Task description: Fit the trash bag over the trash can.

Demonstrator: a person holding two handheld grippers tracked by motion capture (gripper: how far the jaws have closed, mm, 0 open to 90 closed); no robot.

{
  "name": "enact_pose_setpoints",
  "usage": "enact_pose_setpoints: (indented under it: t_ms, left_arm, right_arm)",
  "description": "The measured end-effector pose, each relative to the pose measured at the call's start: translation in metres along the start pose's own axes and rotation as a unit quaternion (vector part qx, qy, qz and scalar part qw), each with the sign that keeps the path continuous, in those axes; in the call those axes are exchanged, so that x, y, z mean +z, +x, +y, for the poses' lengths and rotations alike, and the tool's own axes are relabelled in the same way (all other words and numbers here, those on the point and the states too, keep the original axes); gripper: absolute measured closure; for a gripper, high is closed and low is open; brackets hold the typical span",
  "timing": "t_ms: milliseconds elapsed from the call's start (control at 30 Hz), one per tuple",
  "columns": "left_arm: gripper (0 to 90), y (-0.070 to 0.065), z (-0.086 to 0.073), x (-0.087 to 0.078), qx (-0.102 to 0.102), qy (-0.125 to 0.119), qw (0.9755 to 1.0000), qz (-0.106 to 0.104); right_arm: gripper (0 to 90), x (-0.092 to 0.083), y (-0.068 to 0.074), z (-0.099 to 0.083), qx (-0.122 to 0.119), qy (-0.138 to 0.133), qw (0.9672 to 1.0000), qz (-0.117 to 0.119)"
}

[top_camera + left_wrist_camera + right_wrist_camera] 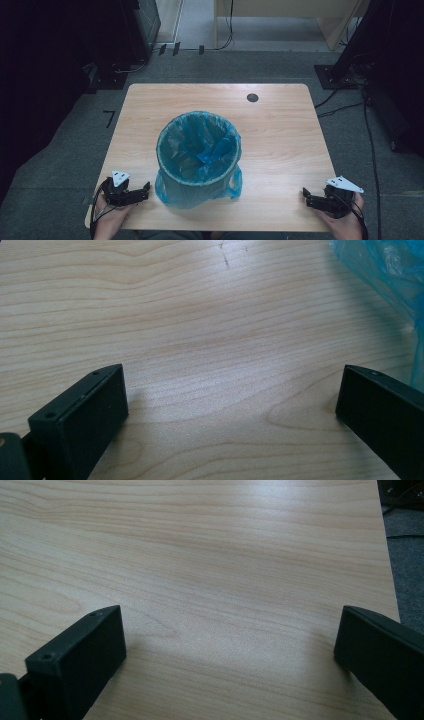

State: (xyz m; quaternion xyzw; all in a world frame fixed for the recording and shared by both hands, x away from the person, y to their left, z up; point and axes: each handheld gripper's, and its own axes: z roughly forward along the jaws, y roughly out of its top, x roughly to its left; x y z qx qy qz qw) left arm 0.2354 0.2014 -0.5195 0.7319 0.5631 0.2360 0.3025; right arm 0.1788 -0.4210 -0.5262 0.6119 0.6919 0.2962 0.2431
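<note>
A small bin (198, 157) lined with a blue plastic bag (210, 147) stands upright in the middle of the light wooden table (280, 130). The bag's loose skirt hangs down around the bin's base and shows as blue plastic bag (385, 275) at the top right of the left gripper view. My left gripper (146, 190) rests open at the table's front left corner, just left of the bin, with nothing between its jaws. At the front right corner my right gripper (305, 196) also stands open over bare table (225, 580), well apart from the bin.
A dark round cable hole (252, 97) sits near the table's far edge. Grey carpet surrounds the table, with cables (350, 105) and dark equipment stands at the right and back left. The table's right edge (390, 570) lies close to my right gripper.
</note>
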Motion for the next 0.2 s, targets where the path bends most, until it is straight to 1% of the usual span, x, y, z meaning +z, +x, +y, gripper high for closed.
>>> enact_pose_setpoints:
  t_ms: [200]
  left_arm:
    - [0.0, -0.0003, 0.0002, 0.0003, 0.001, 0.000, 1.0000, 0.000]
  right_arm:
    - [0.0, 0.0000, -0.0002, 0.0000, 0.002, 0.000, 1.0000, -0.001]
